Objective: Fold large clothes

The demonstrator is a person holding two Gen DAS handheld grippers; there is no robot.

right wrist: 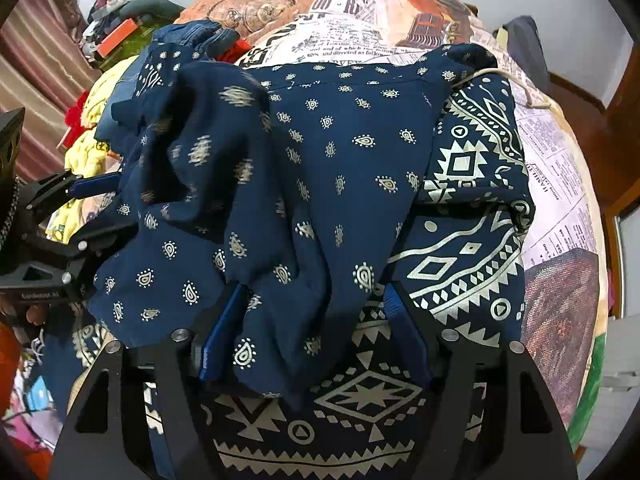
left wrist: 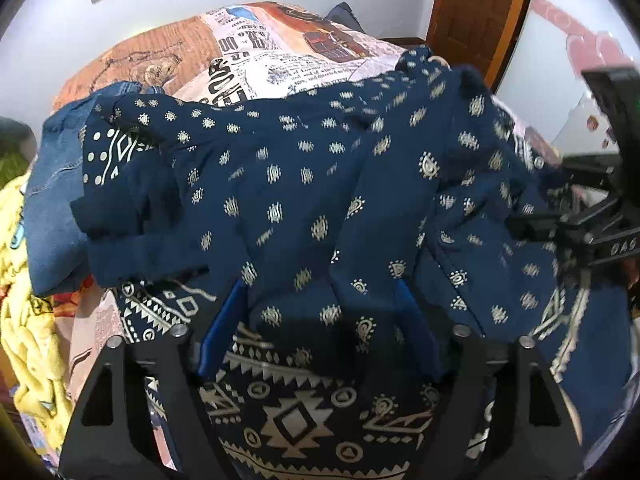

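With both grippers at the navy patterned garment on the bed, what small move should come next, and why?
Probably draw the left gripper and right gripper apart to flatten the navy garment: cloth lies bunched between each pair of blue fingers, with heavy wrinkles across its middle.

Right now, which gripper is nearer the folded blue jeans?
Left. The left gripper has the jeans just beyond its left finger; the right gripper sits farther across the navy garment.

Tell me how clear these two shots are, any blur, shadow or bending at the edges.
Left wrist view: strong fisheye bending with dark corners; the navy printed garment is slightly motion-blurred, the right gripper at the edge smeared. Right wrist view: same curved rim; the print is sharper at centre, but the raised fold at left looks blurred and shadowed, and the bedsheet is brightly lit.
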